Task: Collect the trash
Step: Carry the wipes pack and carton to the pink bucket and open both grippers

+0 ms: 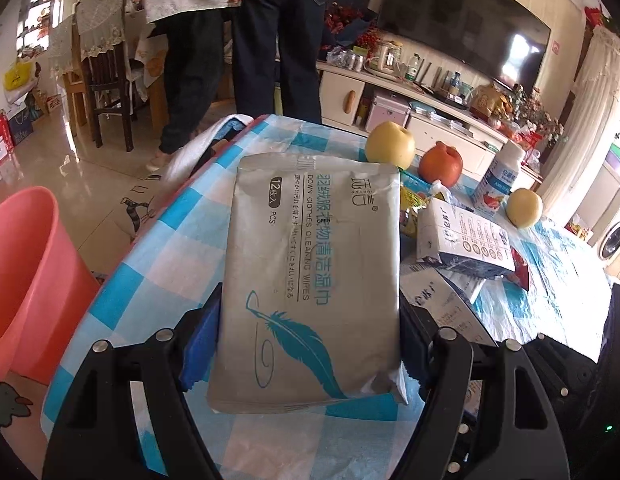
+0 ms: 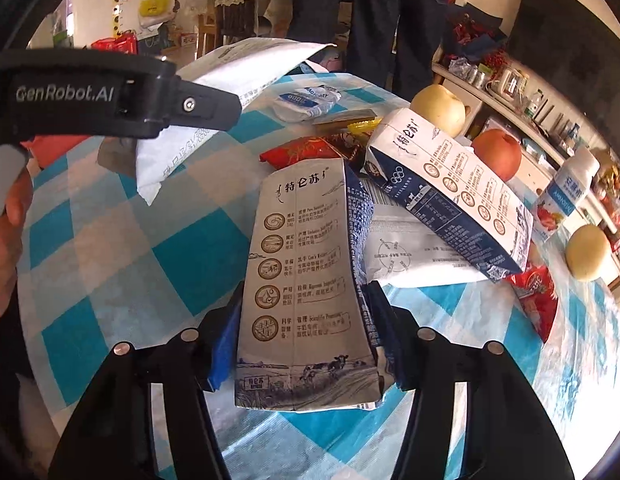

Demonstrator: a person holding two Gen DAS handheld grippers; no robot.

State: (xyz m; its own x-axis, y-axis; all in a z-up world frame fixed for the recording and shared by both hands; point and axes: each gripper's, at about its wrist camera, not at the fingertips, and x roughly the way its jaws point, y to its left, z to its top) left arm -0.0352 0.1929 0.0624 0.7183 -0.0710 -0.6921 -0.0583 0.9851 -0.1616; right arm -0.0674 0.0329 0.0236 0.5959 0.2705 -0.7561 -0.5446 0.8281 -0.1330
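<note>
The left gripper is of black plastic, with two broad arms that have long slots cut in them. Round silver screws sit on the top of each arm, and its fingers carry blue pads on the inner side. The right gripper has the same build: black slotted arms, silver screws, blue pads. In the right wrist view the left gripper's body bears white letters "GenRobot.AI" and one small screw, and bare skin of the hand shows behind it.
</note>
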